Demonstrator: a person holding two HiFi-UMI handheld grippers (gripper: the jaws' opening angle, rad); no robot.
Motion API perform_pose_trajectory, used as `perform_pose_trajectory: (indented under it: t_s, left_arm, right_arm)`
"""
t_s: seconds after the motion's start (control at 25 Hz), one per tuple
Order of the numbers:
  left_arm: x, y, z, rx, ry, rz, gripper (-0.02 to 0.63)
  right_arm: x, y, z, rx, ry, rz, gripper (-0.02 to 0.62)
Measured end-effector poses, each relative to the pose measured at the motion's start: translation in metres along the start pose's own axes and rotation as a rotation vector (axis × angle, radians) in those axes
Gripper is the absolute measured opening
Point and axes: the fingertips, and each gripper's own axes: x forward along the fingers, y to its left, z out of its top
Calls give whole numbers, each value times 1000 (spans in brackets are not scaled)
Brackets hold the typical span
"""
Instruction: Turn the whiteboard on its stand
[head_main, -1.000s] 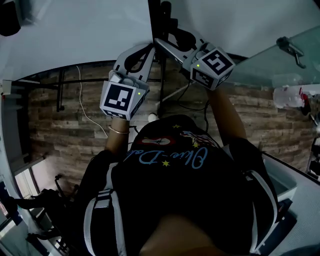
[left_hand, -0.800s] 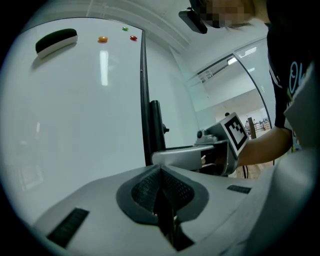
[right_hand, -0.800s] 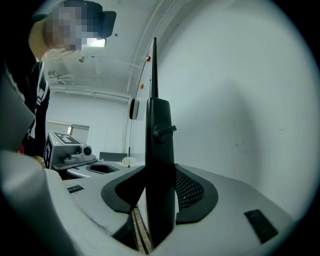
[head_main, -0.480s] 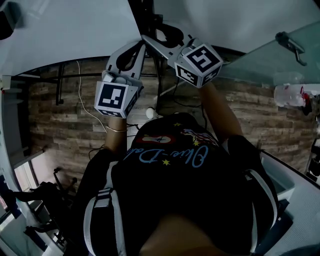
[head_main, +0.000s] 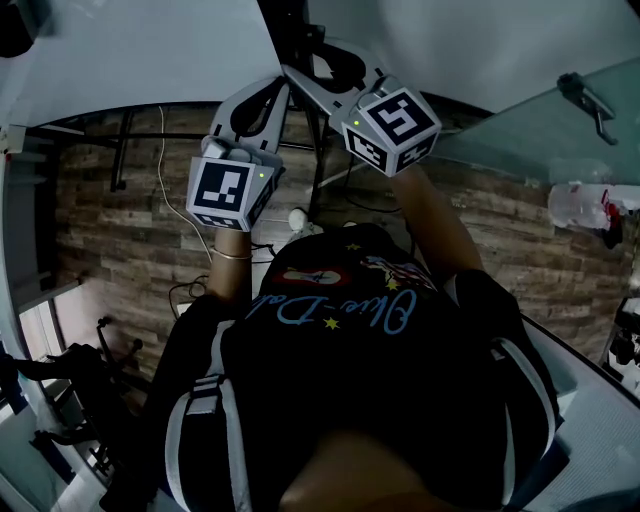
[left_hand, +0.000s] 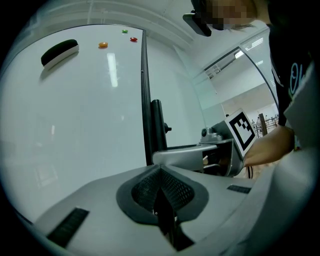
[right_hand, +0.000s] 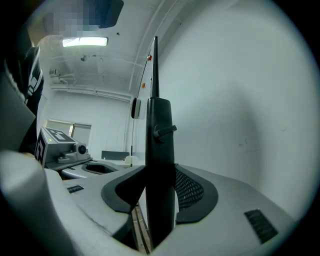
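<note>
Head view: the camera looks down over the person's dark shirt (head_main: 350, 380) at both grippers raised toward the whiteboard (head_main: 130, 60). The board's white surface fills the top of the frame. The black stand post (head_main: 292, 35) runs down at the top centre. The left gripper (head_main: 265, 105) and right gripper (head_main: 315, 85) both reach up to that post, close beside each other. A glass panel (head_main: 560, 110) stands at the right above a wood-patterned floor (head_main: 110, 250).

Left gripper view: the left gripper (left_hand: 161, 200) has its jaws pressed together, with only a thin dark seam between the mesh pads and nothing identifiable held. Just beyond them is the whiteboard (left_hand: 65, 130), its black edge running upright. Near its top are an eraser (left_hand: 60, 51) and small orange (left_hand: 102, 45), green (left_hand: 124, 31) and red (left_hand: 133, 39) magnets. The stand post (left_hand: 157, 125) is just right of the edge, and the right gripper (left_hand: 192, 156) is at its far side.

Right gripper view: the right gripper (right_hand: 160, 200) has its jaws clamped on the stand post (right_hand: 160, 130), which stands upright between the pads and carries a small knob. The whiteboard (right_hand: 250, 100) spreads to the right, and its thin edge continues up above the post. The left gripper (right_hand: 62, 142) shows at the left.
</note>
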Motion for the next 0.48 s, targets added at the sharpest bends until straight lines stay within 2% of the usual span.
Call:
perform_pose_trajectory:
  t_s: [0.48]
  left_arm:
    - [-6,-1,-2,-9,10,57,15]
  right_arm:
    - [2,5,-2,5,9,12,181]
